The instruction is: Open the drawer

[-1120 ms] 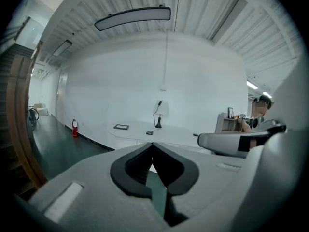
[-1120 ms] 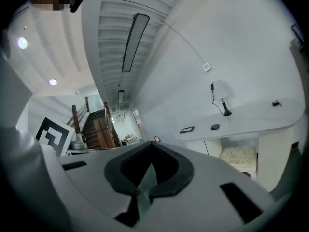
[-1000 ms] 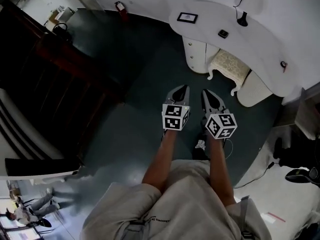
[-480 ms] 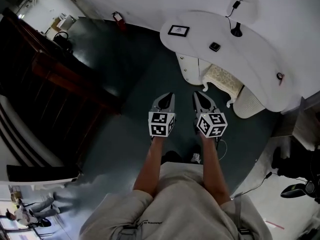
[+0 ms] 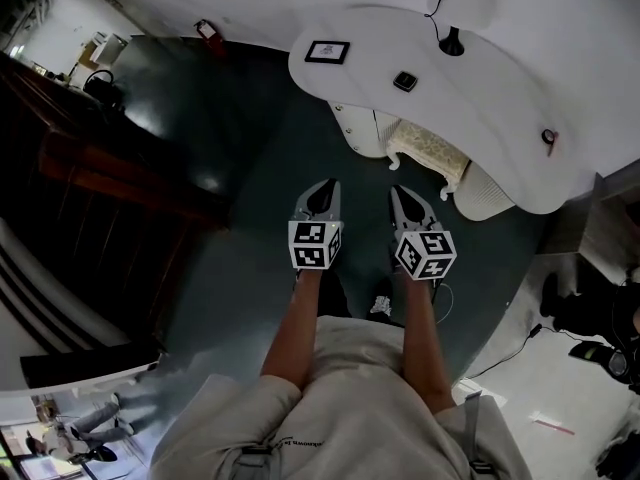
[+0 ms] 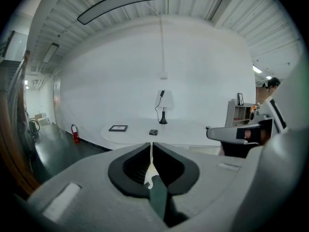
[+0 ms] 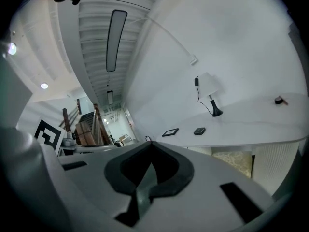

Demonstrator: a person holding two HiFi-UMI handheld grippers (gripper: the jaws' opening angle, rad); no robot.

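A white curved desk (image 5: 470,78) stands ahead, with a white drawer unit (image 5: 362,134) under its left end. My left gripper (image 5: 327,182) and right gripper (image 5: 397,190) hang side by side over the dark floor, both pointing at the desk and short of it. In the left gripper view the left gripper (image 6: 151,146) shows only a hairline slit as its jaws begin opening, nothing between them. The right gripper (image 7: 150,144) has its tips together and holds nothing. The jaws hide the drawer unit in both gripper views.
On the desk top are a picture frame (image 5: 327,51), a small dark object (image 5: 405,81) and a lamp (image 5: 452,40). A chair with a patterned seat (image 5: 428,151) is tucked under the desk. Dark wooden stairs (image 5: 90,168) rise at the left, with a fire extinguisher (image 5: 208,32) nearby.
The desk has shifted left in the head view as the person and both grippers move along together. The grippers stay side by side with jaws closed.
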